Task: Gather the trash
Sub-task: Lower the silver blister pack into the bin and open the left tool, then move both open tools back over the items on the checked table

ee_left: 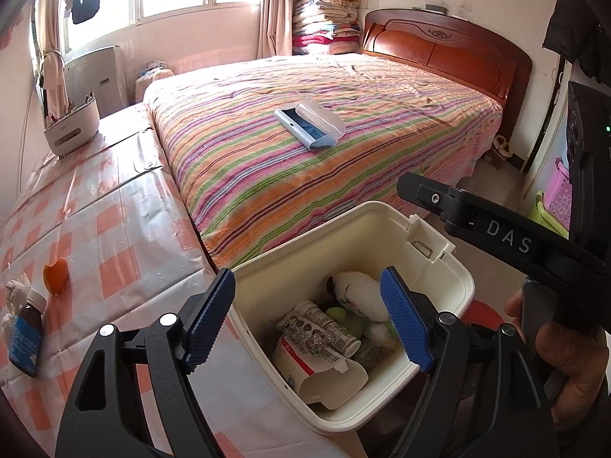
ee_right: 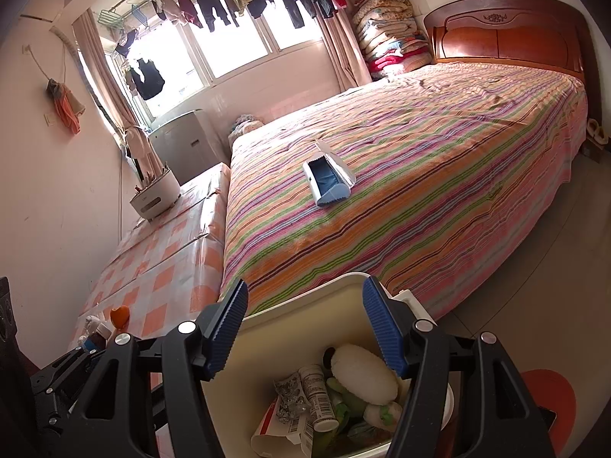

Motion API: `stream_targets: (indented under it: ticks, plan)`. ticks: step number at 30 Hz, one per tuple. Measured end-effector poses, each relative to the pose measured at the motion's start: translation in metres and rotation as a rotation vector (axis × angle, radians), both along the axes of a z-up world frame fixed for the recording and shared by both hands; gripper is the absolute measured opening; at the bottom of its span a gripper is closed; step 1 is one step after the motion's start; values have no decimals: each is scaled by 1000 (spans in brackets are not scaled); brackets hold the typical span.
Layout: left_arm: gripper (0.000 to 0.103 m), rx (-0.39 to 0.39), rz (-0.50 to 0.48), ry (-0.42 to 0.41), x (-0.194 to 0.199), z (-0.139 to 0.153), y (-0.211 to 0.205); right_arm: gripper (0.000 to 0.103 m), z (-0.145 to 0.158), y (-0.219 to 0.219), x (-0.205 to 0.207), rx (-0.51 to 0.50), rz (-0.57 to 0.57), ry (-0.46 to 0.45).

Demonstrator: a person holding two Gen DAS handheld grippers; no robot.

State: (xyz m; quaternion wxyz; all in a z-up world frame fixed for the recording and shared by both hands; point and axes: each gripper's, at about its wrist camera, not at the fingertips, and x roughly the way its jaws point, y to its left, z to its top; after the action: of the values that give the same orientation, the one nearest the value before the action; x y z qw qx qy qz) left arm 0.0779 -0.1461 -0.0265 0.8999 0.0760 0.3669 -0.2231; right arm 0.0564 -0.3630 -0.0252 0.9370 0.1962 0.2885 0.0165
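I hold my left gripper (ee_left: 307, 318) over the white trash bin (ee_left: 467, 290), and its blue pads (ee_left: 404, 324) stand wide apart with nothing between them. The bin is open on top and stands at the foot corner of the bed (ee_left: 343, 122), just beside the low table with the checked orange cloth (ee_left: 114, 229).

Inside the bin I see a torn white carton (ee_left: 317, 370), a small white bottle with a barcode label (ee_left: 332, 328), a crumpled printed wrapper (ee_left: 301, 330), some green scraps (ee_left: 351, 322) and a white fluffy thing (ee_left: 361, 294) at the far side.

My right gripper (ee_right: 305, 328) hangs over the same bin (ee_right: 275, 343), from the other side. Its jaws are half open, and nothing is pressed between the pads in this view. My right hand (ee_left: 573, 358) on its handle shows at the right edge of the left camera.

On the cloth some things lie loose: a piece of orange peel (ee_left: 56, 274), a dark brown bottle with a blue label (ee_left: 26, 337) lying on its side, and some pale crumpled thing (ee_left: 17, 292) just behind the bottle. I cannot tell what that is. A blue and white case (ee_left: 309, 126) lies open on the striped bedspread, well apart from the bin.
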Motion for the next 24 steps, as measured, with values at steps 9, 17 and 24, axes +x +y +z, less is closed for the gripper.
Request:
stream_targets:
  ticks: [9,17,24]
  plan:
    - [78,31,33,13,0,0,18,61,1,11,3,-8,20,4]
    - [78,45,73,22,1,1,42,61,2,29,8,-25,52,11]
    - [78,79,118,11,3,2,65,61,5,48,12,-33,85,11]
